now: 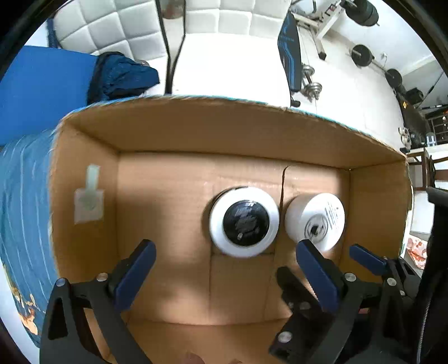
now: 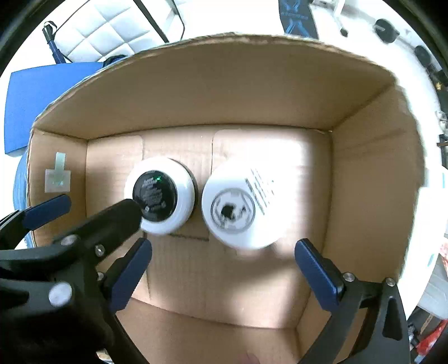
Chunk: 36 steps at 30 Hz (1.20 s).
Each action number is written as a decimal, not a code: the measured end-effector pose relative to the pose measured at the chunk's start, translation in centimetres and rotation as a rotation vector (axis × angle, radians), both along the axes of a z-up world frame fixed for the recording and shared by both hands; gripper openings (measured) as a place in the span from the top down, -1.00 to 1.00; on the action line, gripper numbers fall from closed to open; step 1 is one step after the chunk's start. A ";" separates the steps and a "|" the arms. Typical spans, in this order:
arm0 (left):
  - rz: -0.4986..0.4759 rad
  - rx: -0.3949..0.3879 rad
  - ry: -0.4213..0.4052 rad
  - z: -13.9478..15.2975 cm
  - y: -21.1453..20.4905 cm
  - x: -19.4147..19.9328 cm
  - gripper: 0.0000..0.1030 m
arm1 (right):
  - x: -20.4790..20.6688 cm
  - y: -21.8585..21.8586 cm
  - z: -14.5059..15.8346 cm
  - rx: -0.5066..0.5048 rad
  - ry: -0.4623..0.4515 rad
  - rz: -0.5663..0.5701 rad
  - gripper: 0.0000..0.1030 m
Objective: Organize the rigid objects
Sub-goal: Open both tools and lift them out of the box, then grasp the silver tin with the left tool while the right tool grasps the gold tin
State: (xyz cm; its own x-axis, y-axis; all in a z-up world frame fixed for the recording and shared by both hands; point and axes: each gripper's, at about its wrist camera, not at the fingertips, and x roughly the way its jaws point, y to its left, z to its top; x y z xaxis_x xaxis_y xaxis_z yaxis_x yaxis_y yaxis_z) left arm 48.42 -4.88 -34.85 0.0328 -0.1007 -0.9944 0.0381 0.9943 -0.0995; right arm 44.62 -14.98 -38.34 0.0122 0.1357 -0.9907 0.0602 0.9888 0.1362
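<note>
1. Blue-padded fingers of the left gripper [image 1: 224, 268] stand spread wide apart with nothing between them, pointing down into a cardboard box [image 1: 196, 134].
2. Spread just as wide, the right gripper [image 2: 224, 268] hangs beside it over the same box [image 2: 224, 92], and no pad touches anything.
3. From the left gripper's own camera, the right gripper [image 1: 330, 268] shows at the lower right, one of its blue pads crossing in front of the white jar.
4. Just past the left gripper's fingertips, on the box floor, stands a round white container with a black centre [image 1: 244, 221], upright.
5. Right of it, almost touching it, lies a white jar [image 1: 315, 221], tilted, with small printed text on its side; under the right gripper, this jar [image 2: 240, 207] sits between the fingers' line and the far wall, blurred and in bright light.
6. Left of that jar, the black-centred container [image 2: 160, 195] is partly covered by the black frame of the left gripper [image 2: 92, 224].
7. On the box's left inner wall sticks a pale adhesive hook [image 1: 89, 196].
8. Beyond the box lie a blue mat [image 1: 42, 86] and a dark blue cloth [image 1: 123, 75], with white quilted padding [image 1: 112, 25] farther off.
</note>
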 end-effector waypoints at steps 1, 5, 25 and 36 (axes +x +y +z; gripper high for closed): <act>0.006 -0.003 -0.021 0.5 0.5 -0.6 -0.99 | -0.6 0.1 0.4 -0.018 -0.017 -0.002 -1.00; 0.009 -0.005 -0.082 2.5 1.6 -3.4 -0.99 | -3.7 0.4 2.2 -0.044 -0.066 -0.037 -1.00; -0.057 0.002 -0.333 13.6 3.1 -16.7 -0.99 | -15.1 0.2 15.1 -0.088 -0.314 -0.091 -1.00; 0.021 0.182 -0.087 5.3 12.3 -28.8 -0.99 | -25.7 6.4 6.1 0.030 -0.054 0.057 -1.00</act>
State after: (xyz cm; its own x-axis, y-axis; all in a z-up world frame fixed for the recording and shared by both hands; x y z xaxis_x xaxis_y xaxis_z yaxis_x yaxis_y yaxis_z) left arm 19.59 7.41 -29.52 0.1199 0.0822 -0.9894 0.0177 0.9962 0.0849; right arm 18.89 -8.62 -32.27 0.0567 0.1673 -0.9843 -0.0044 0.9859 0.1673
